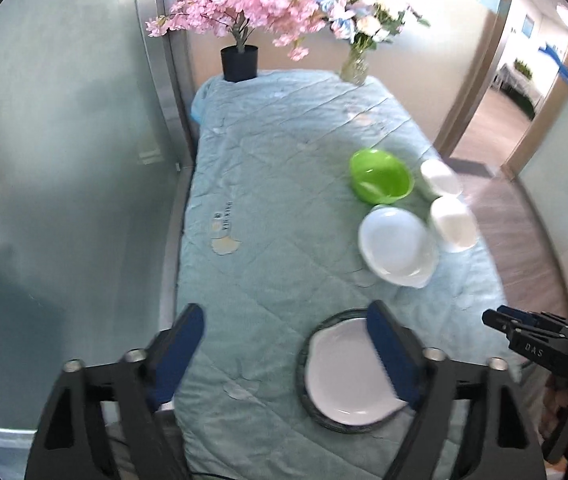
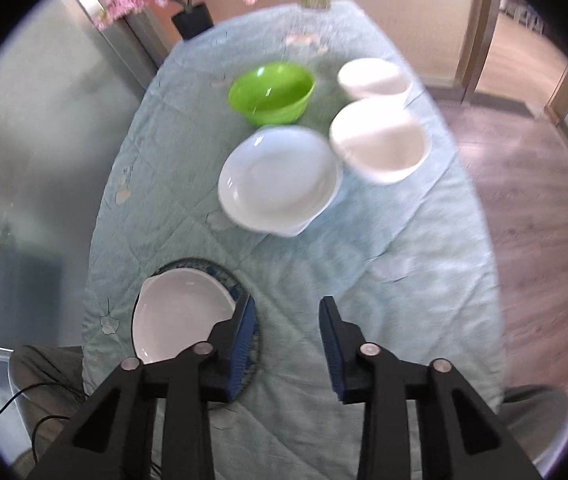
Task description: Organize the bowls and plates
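A white plate (image 1: 344, 372) (image 2: 180, 312) lies on a dark patterned plate (image 1: 304, 360) (image 2: 208, 266) at the near end of the table. Further back lie a stack of white plates (image 1: 396, 246) (image 2: 280, 178), a green bowl (image 1: 380, 176) (image 2: 272, 90) and two white bowls (image 1: 454, 222) (image 1: 440, 176) (image 2: 380, 140) (image 2: 374, 74). My left gripper (image 1: 284, 340) hangs open above the near end, just left of the stacked pair, holding nothing. My right gripper (image 2: 286, 332) is open over bare cloth right of that pair, also holding nothing.
A pale green quilted cloth (image 1: 264, 200) covers the long table. A black pot of pink blossoms (image 1: 239, 63) and a glass vase of flowers (image 1: 354, 68) stand at the far end. A glass wall runs along the left; wooden floor (image 2: 524, 200) lies right.
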The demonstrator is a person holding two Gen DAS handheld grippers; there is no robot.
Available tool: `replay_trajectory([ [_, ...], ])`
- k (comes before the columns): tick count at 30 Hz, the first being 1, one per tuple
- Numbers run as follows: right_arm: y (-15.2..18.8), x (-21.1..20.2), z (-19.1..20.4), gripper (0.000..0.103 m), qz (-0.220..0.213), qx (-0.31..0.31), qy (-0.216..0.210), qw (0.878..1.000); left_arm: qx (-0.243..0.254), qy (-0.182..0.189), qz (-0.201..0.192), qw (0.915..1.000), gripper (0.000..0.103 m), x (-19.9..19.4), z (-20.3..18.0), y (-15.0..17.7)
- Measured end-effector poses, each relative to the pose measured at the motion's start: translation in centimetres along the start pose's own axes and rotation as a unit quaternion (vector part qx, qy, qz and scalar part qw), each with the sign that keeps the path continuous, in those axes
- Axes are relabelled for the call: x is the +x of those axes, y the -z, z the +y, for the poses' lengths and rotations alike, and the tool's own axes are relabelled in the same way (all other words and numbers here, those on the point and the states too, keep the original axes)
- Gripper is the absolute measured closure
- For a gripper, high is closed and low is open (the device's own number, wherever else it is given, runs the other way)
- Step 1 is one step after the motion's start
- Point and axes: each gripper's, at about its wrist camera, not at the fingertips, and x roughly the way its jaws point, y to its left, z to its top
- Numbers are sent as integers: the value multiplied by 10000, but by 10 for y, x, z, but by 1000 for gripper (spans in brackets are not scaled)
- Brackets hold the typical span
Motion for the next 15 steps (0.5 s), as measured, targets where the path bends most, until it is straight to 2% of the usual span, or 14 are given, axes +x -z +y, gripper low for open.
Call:
replay_trajectory([
  [1, -1, -13, -8, 71, -144, -6, -21, 9999, -13, 101, 12, 9999, 45, -7, -1, 0],
  [3, -3, -32, -23, 67, -332, 4, -129, 9994, 11, 237, -38, 9997, 47, -26, -6, -1],
  [4, -4, -45, -34, 50, -414, 9, -217, 9989, 34, 255, -80, 9996, 47, -34, -9, -1],
  [5, -4, -52, -40, 26, -492, -1, -266, 9984, 86, 277, -129, 9995, 45, -43, -11, -1],
  [6, -4, -58, -44, 18, -568, -17, -291, 9980, 165, 298, -175, 9993, 42, -53, -15, -2],
  [9, -2, -68, -55, 15, -526, -326, -473, 9970, 264, 286, -259, 9989, 22, -80, -23, -3],
  [15, 10, -92, -51, 15, -598, -803, -457, 9939, 357, 328, -383, 9981, 16, -121, -44, 8],
])
